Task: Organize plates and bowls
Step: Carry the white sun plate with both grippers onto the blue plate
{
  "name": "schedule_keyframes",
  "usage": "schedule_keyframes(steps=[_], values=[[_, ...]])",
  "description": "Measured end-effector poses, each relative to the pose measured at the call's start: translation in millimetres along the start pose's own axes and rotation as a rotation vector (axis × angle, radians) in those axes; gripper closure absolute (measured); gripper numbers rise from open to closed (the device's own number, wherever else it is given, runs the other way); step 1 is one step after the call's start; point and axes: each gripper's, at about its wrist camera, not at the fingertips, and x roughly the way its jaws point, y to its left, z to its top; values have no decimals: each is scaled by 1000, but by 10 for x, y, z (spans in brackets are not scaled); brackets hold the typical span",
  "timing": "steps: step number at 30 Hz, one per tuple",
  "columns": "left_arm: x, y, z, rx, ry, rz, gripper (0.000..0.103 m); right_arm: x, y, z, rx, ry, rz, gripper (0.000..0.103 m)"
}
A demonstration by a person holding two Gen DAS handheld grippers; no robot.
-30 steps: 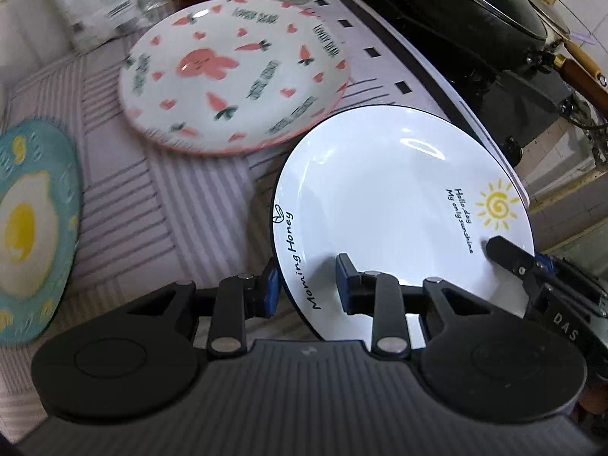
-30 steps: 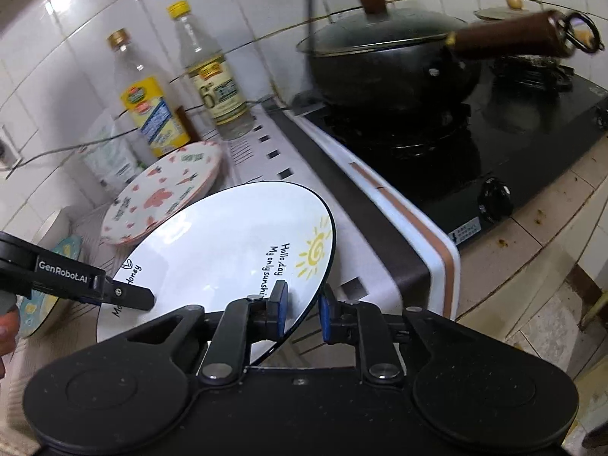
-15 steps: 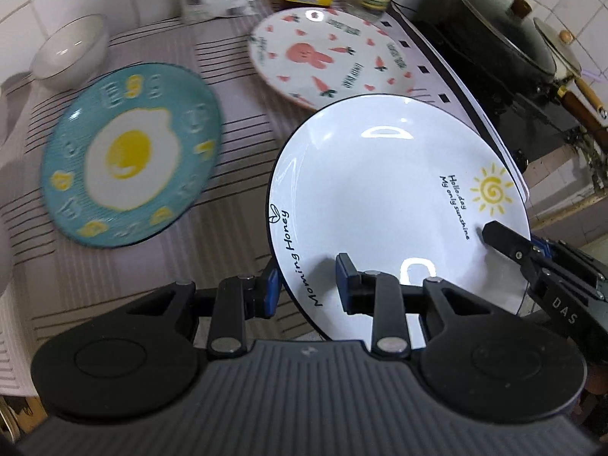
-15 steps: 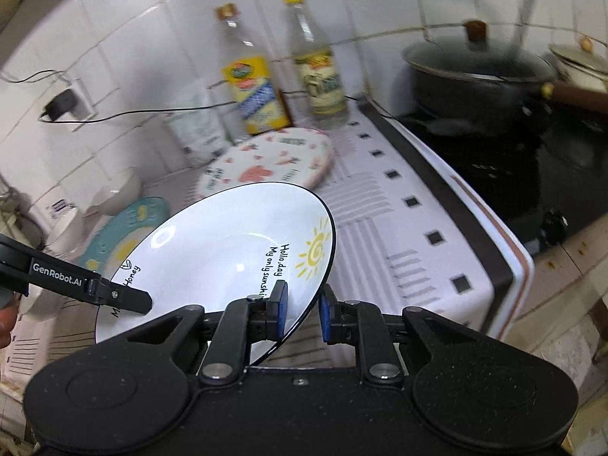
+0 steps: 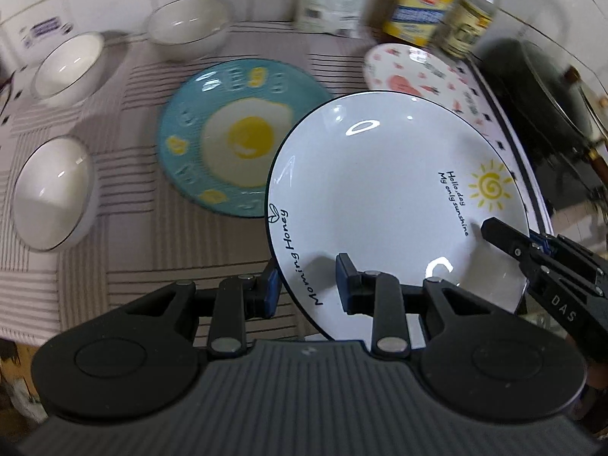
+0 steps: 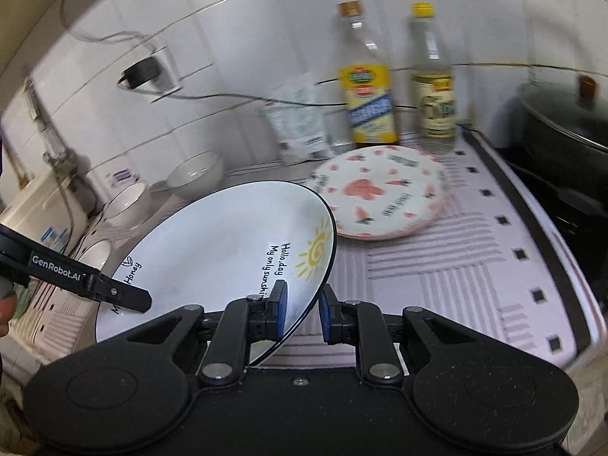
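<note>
A white sun plate [image 5: 391, 197] with a black rim is held in the air between both grippers. My left gripper [image 5: 307, 285] is shut on its left rim near the "Morning Honey" lettering. My right gripper [image 6: 302, 309] is shut on its right rim [image 6: 315, 288] near the sun. The plate [image 6: 212, 250] hovers over the striped cloth, partly above a teal fried-egg plate [image 5: 228, 136]. A pink rabbit plate [image 5: 418, 76] lies behind; it also shows in the right wrist view [image 6: 383, 193]. White bowls [image 5: 53, 190] [image 5: 68, 64] [image 5: 188, 26] stand at the left and back.
Two bottles [image 6: 366, 83] [image 6: 433, 83] and a white packet [image 6: 300, 125] stand against the tiled wall. A black lidded pot [image 6: 570, 121] sits on the stove at the right. A wall socket with a plug [image 6: 146, 72] is at the upper left.
Both grippers have carried the sun plate leftward, away from the stove. The egg plate and the bowls have come into the middle of the left wrist view; the pot has slid to the right edge.
</note>
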Motion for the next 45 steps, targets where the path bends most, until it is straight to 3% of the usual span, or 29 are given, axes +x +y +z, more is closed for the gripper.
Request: schedule_keyframes(steps=[9,23,34,41,45], values=[[281,502,48,-140,21,28,75,579,252,179,-104,105,95,81],[623,961,413,-221,68,48,75,1313,417,435,-147,180,137,81],[775,1020,636,-234,115,80,74,1575,479,523,-170,209,120,80],[858,1008,708,-230,127,110,73,1642,612,540,-245,194,46,77],[906,954,745,-205,130,134,73,1710,692,516,-313,193,-13,70]])
